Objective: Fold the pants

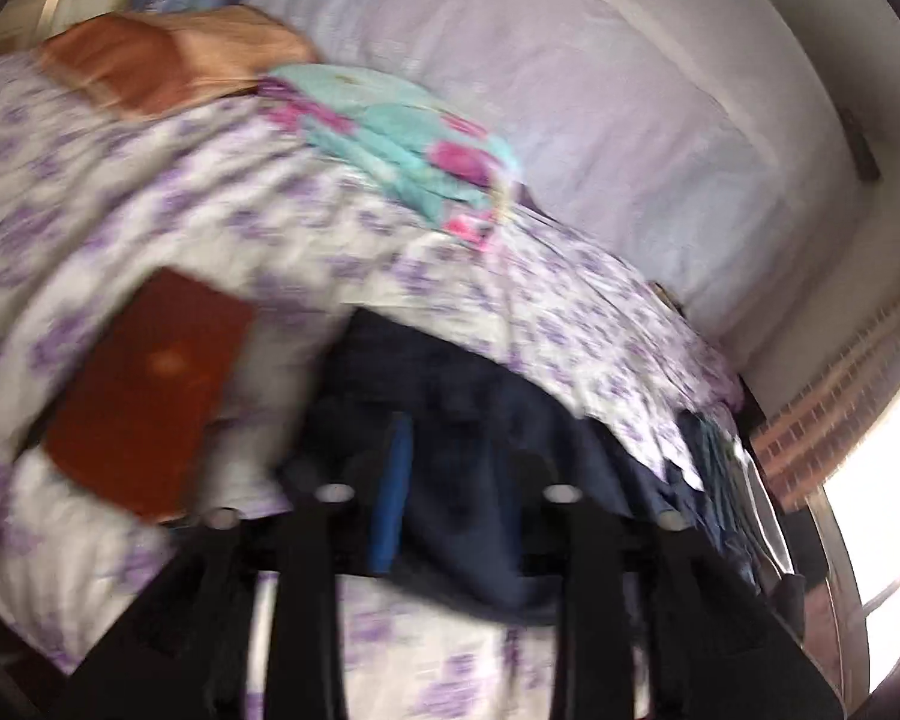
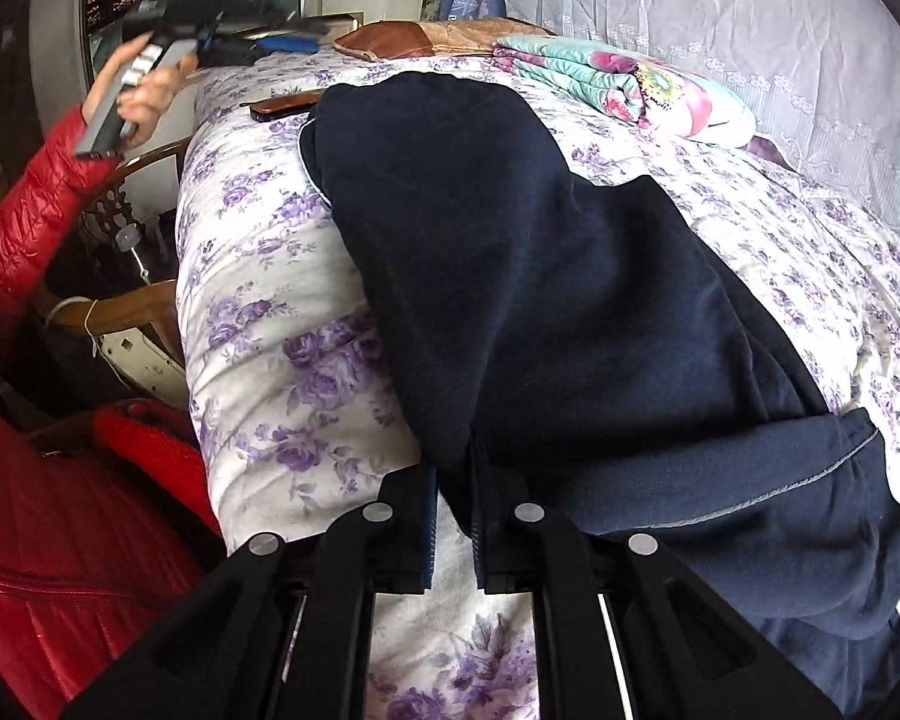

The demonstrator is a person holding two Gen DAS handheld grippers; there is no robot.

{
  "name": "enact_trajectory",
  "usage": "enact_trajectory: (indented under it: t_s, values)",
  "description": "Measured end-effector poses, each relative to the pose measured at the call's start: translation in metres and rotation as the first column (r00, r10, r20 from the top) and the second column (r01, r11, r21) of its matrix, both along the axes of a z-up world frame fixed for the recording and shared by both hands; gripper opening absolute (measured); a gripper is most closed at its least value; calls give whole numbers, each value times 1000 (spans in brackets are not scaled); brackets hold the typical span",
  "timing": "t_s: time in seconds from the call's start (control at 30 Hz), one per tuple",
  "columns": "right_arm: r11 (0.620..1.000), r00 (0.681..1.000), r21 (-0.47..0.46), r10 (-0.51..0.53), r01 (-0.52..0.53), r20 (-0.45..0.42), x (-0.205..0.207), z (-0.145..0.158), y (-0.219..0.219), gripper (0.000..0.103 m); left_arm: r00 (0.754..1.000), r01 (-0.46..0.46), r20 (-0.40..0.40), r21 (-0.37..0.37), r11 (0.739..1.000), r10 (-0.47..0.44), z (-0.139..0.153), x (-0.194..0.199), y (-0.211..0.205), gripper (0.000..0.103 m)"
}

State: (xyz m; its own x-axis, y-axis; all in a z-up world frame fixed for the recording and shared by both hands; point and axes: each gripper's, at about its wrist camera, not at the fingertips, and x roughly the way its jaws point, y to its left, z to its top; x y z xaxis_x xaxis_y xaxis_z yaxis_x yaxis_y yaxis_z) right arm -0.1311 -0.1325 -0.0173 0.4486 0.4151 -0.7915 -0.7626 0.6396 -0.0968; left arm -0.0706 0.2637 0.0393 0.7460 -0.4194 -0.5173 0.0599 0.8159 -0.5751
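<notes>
The navy pants [image 2: 540, 276] lie folded lengthwise on the bed's floral quilt [image 2: 258, 276]. The right hand-held gripper [image 2: 453, 516] pinches a fold of their near edge. The left hand-held gripper [image 1: 456, 480], blurred, stands spread above the dark fabric. A folded teal blanket [image 2: 618, 90] lies near the wall.

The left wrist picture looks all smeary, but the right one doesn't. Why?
Left wrist view: motion blur smears the floral bedspread and navy pants, and the window glares white. Right wrist view: sharp, the pants evenly lit; only the raised left gripper looks slightly soft. Both bend round at the edges.
</notes>
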Motion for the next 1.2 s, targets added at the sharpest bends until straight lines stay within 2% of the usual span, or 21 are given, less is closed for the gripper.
enact_trajectory:
  t_s: [0.1,0.2,0.27,0.3,0.4,0.43,0.5,0.57,0.63,0.67,0.73,0.77,0.8,0.83,0.93,0.97,1.0,1.03,1.07,1.1,1.2]
  values:
    - [1000,1000,15,-7,7,-1,0,0,-3,10,999,25,-49,40,999,-23,-5,27,-30,46]
    - [1000,1000,25,-9,9,-5,-1,1,-7,10,980,12,-200,35,999,-5,-42,54,-35,44]
    - [999,1000,31,-11,11,-8,-1,3,-10,9,955,-25,-295,27,999,32,-74,56,-27,15]
    - [999,1000,35,-10,10,-10,-1,4,-12,9,954,-43,-297,25,999,49,-80,50,-23,4]
    - [999,999,39,-7,8,-40,-1,3,-18,9,965,-53,-260,-90,995,28,-93,24,-4,2]
    - [999,998,31,-4,6,-62,1,0,-19,9,963,-73,-267,-155,985,29,-98,18,5,2]
    - [999,998,35,5,-3,-56,0,-3,-19,12,961,-123,-271,-208,970,64,-99,7,11,1]
    - [993,994,113,-6,19,-107,3,6,-28,16,974,-122,-207,-115,986,96,-79,-5,-1,1]
    - [965,986,255,-19,60,-163,9,25,-50,16,990,-83,-112,3,997,83,-55,-11,-24,13]
    - [947,984,308,-40,92,-172,12,35,-61,19,996,-54,-68,26,998,55,-46,-13,-34,20]
    - [904,975,381,-136,195,-176,24,53,-85,31,1000,10,3,53,999,-10,-30,-11,-56,61]
    - [864,948,391,-266,316,-178,39,63,-102,42,1000,21,21,87,996,-23,-25,-6,-68,69]
    - [828,907,371,-381,420,-177,52,68,-113,44,999,10,34,121,993,-14,-23,0,-76,74]
    - [767,827,311,-532,561,-180,74,70,-125,44,999,2,37,153,988,-7,-25,9,-83,74]
    - [661,698,224,-676,716,-238,122,63,-140,48,999,16,-35,155,988,-11,-50,31,-89,74]
    - [601,630,188,-728,777,-270,142,56,-145,49,998,11,-61,140,990,-3,-63,37,-89,74]
    - [563,584,160,-759,811,-289,155,50,-147,49,999,-4,-39,161,987,11,-69,36,-94,74]
    - [532,546,134,-779,836,-308,167,44,-149,49,1000,-26,-7,217,976,28,-67,28,-101,74]
    - [508,512,100,-799,855,-315,181,36,-148,49,1000,-23,-3,265,964,25,-64,27,-109,83]
    - [496,494,75,-813,865,-308,190,32,-147,50,1000,-21,3,290,957,21,-64,27,-115,90]
    - [458,440,-15,-862,889,-252,212,14,-137,51,999,-31,-5,418,908,37,-67,26,-133,94]
